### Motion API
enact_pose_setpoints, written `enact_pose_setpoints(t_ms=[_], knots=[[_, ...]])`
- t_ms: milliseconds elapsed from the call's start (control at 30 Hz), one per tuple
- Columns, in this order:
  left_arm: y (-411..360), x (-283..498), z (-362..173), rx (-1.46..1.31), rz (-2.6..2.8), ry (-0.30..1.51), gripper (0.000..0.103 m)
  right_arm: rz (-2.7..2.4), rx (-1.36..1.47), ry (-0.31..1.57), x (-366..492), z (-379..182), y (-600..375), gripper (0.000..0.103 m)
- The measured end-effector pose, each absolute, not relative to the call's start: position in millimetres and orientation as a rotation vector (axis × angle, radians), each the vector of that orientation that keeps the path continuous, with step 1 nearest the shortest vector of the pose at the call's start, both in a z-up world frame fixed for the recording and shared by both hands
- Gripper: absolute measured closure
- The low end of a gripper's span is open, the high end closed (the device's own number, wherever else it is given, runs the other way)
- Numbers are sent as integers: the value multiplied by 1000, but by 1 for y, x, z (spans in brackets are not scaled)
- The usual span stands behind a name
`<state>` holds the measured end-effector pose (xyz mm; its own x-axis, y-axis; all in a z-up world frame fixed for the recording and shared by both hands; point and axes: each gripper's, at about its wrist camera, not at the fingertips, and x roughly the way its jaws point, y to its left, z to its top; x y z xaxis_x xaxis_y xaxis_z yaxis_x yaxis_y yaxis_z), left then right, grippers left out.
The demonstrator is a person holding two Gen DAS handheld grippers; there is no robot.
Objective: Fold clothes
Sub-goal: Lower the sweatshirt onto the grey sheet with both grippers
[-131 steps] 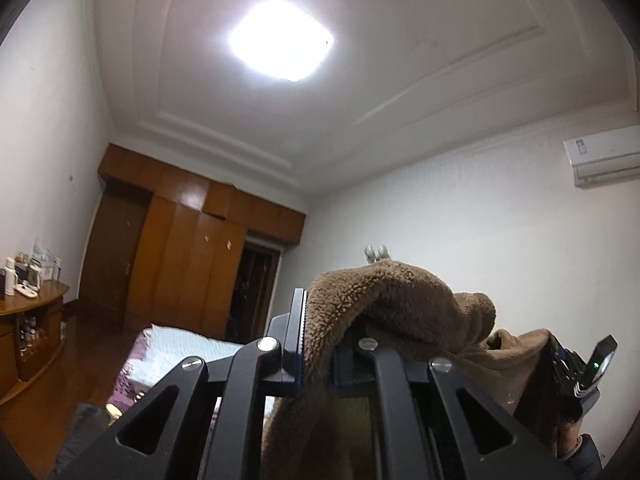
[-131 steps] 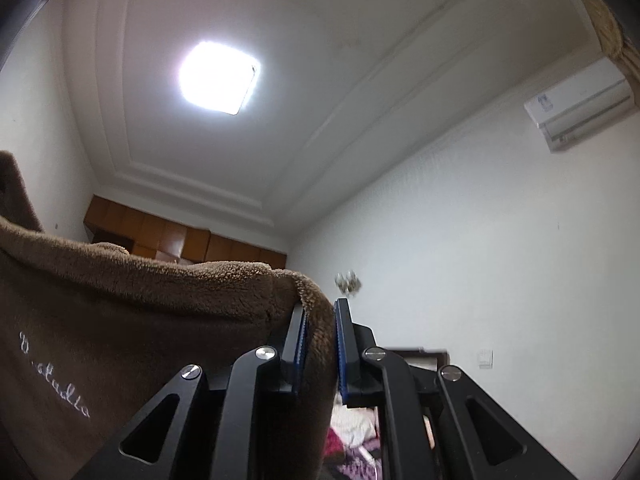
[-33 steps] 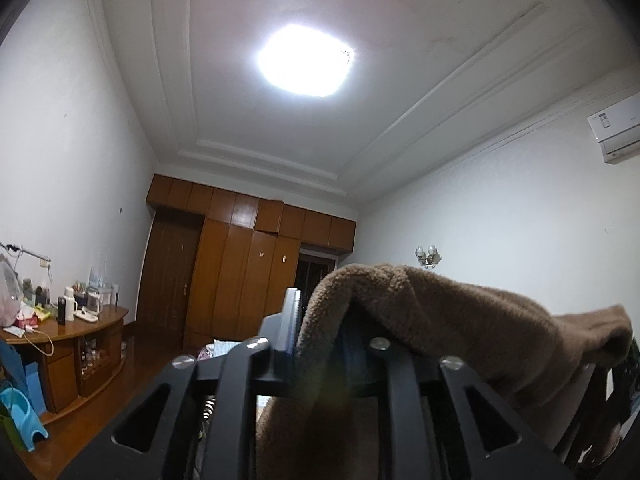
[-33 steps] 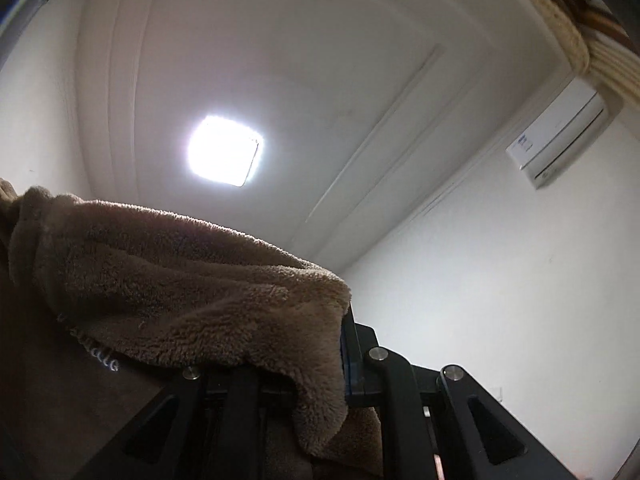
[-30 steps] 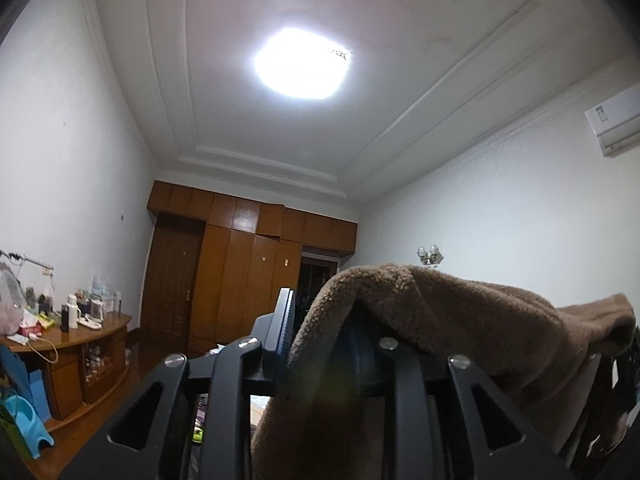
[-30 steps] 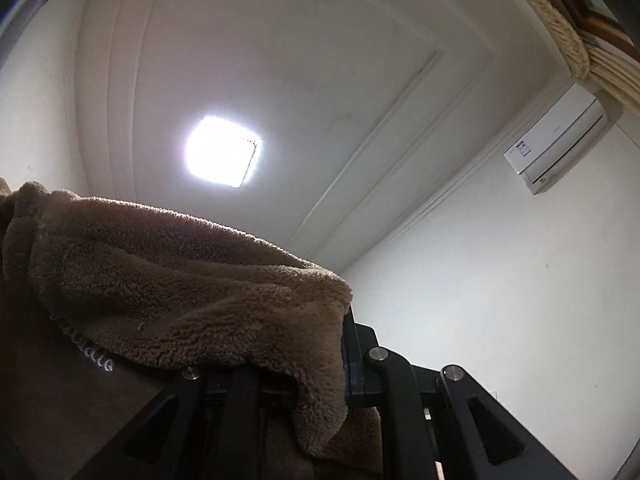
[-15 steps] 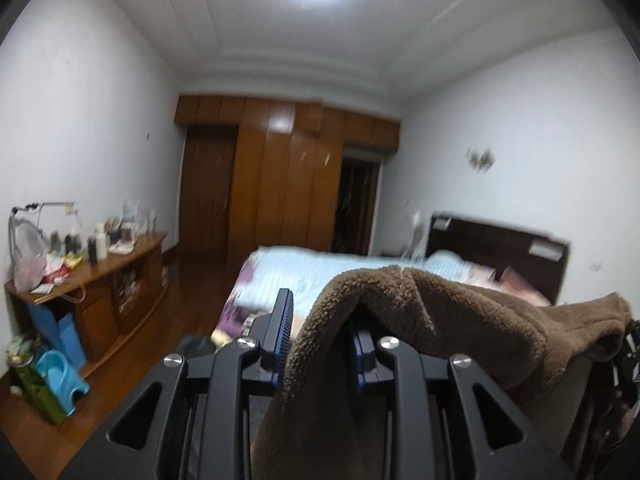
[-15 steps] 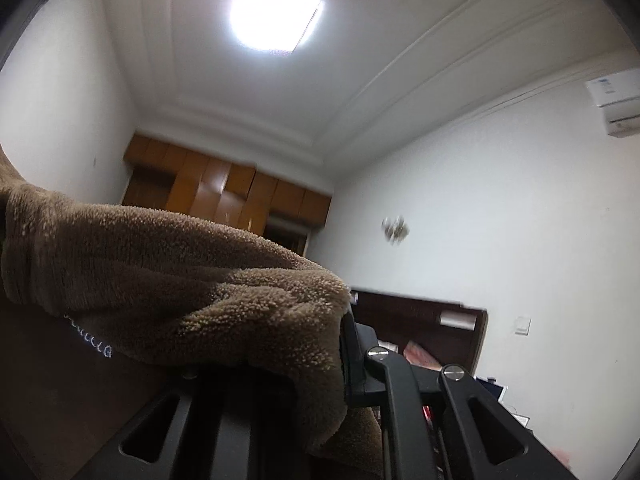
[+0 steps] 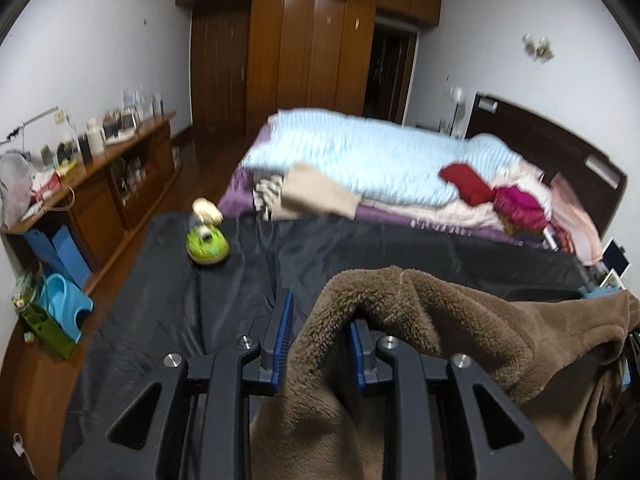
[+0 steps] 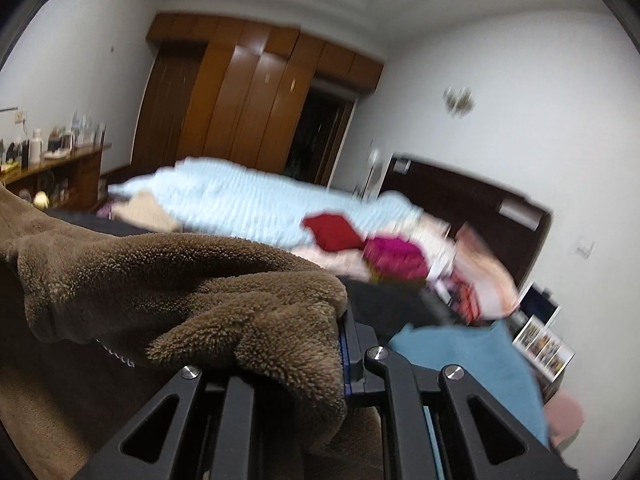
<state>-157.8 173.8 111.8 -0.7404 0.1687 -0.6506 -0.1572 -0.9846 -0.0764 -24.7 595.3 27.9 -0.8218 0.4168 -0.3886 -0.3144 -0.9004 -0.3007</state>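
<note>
Looking forward from the left wrist, the view takes in the whole black sheet [image 9: 360,256] spread as a work surface, a green toy [image 9: 207,245] lying on it at about 10 o'clock, and a blue plastic stool [image 9: 66,312] on the wood floor at 9 o'clock; the right wrist view shows none of these clearly but adds a teal cloth [image 10: 472,360] at 4 o'clock, just beside the right gripper [image 10: 320,344]. The left gripper [image 9: 320,340] has its blue-padded jaws closed on a bunched fold of the brown fleece garment [image 9: 440,320], which humps over the right-hand finger and trails off toward 3 o'clock. The right gripper pinches the same brown fleece garment [image 10: 180,280]; cloth flops over and hides its left finger, and small white lettering shows at a lower edge. The fabric is thick, fuzzy and plain brown, held up between the two tools above the sheet. Beyond lies a bed [image 9: 380,160] with a pale blue quilt, red and magenta cloths near a dark headboard, a wooden wardrobe [image 9: 304,40] at 12 o'clock, and a cluttered sideboard [image 9: 100,168] along the left wall.
</note>
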Motion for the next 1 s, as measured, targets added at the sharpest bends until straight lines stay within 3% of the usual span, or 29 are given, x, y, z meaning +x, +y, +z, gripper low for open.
enact_pose_setpoints(t_ms=[367,533,633,667,700,1000], knots=[[201,-232,13,-1360,2692,161,74,2616,-1058,-253,-84,-25,619,88],[204,-241,-11,-1448,2645,202,72,2595,-1181,-226,-93,-32,623,83],[205,-240,-14,-1461,2636,235,65,2583,-1196,-230,-92,-33,626,62],[204,-240,-13,-1462,2637,244,64,2577,-1189,-242,-89,-30,626,40],[203,-238,-11,-1462,2639,252,61,2572,-1175,-258,-85,-26,625,31],[184,-206,30,-1414,2663,293,47,2599,-1110,-374,-40,17,626,31]])
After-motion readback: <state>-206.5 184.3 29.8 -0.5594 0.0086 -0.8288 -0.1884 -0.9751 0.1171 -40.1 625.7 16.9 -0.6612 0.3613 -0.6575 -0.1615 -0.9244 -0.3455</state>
